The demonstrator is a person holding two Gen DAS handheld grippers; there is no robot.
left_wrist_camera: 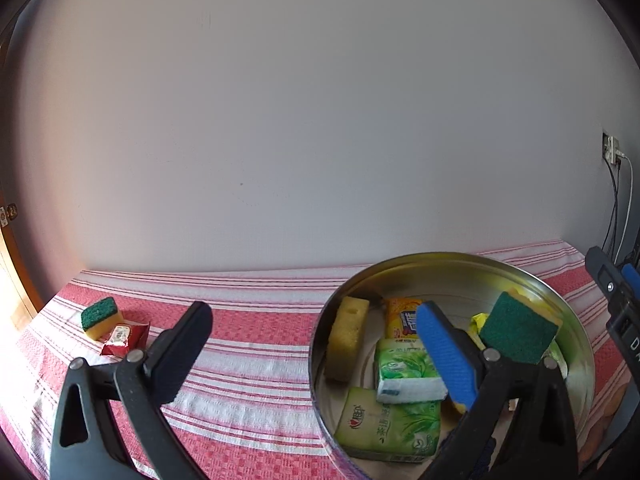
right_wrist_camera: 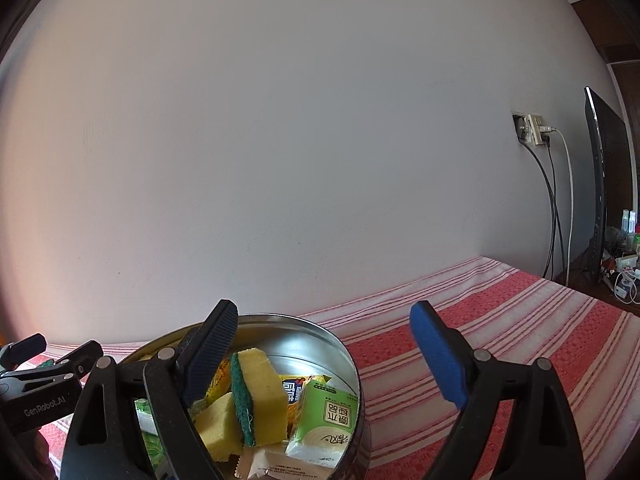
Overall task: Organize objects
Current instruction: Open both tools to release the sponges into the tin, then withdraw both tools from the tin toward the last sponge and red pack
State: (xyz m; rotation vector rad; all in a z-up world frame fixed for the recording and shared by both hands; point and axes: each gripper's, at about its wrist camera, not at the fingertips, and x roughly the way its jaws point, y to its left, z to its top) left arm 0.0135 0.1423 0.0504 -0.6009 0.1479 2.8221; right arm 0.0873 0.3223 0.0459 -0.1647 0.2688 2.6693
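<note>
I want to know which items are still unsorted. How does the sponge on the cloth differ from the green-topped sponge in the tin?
The sponge on the cloth lies flat, green side up, outside the tin, beside a red packet. The sponge in the tin is tilted, propped on other items. The first still needs sorting; the second is already put away. Both are yellow with a green scouring layer.

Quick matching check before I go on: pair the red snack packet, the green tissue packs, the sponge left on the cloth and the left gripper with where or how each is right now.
Things:
1. red snack packet
2. green tissue packs
3. sponge left on the cloth
4. left gripper

Places or states:
A. inside the round metal tin
B. open, nothing between its fingers
C. on the striped cloth, just in front of the sponge
D. outside the tin, green side up

Pairs: 1-C, 2-A, 3-D, 4-B
</note>
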